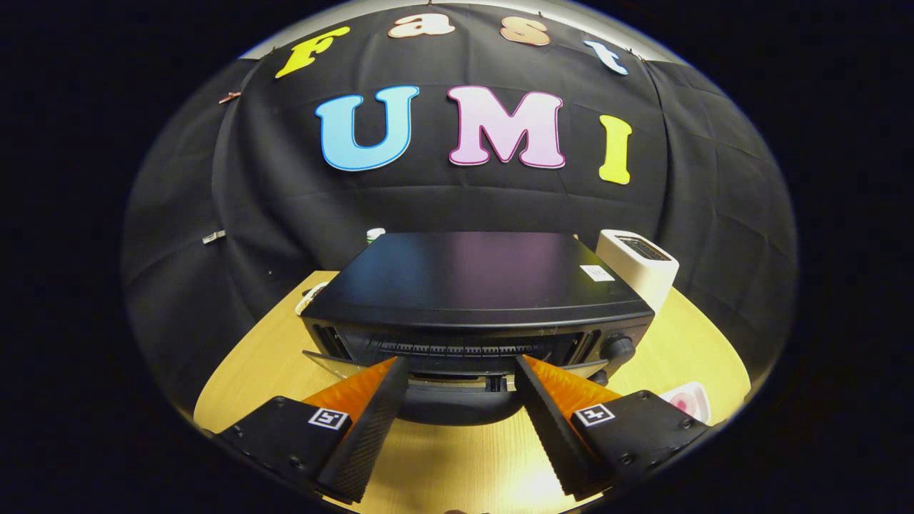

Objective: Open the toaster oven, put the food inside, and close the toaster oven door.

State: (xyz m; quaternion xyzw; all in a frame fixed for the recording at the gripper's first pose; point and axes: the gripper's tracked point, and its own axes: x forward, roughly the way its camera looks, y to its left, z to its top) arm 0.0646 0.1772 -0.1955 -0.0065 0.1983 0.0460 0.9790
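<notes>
The black toaster oven (pixel 471 285) stands on the wooden table (pixel 685 343) straight ahead of me. Its glass door (pixel 332 365) leans partly outward from the top, and the dark rounded door handle (pixel 457 407) lies between my fingers. My gripper (pixel 462 360) is open, with its fingertips level with the top edge of the door and neither finger pressing on anything. A pink and white item (pixel 687 400), possibly the food, lies on the table just right of my right finger (pixel 550 407).
A white slot toaster (pixel 635 260) stands behind the oven's right rear corner. A small white object (pixel 311 296) peeks out at the oven's left side, and a green and white item (pixel 375 233) sits behind it. The oven's control knob (pixel 620 348) is on its right front.
</notes>
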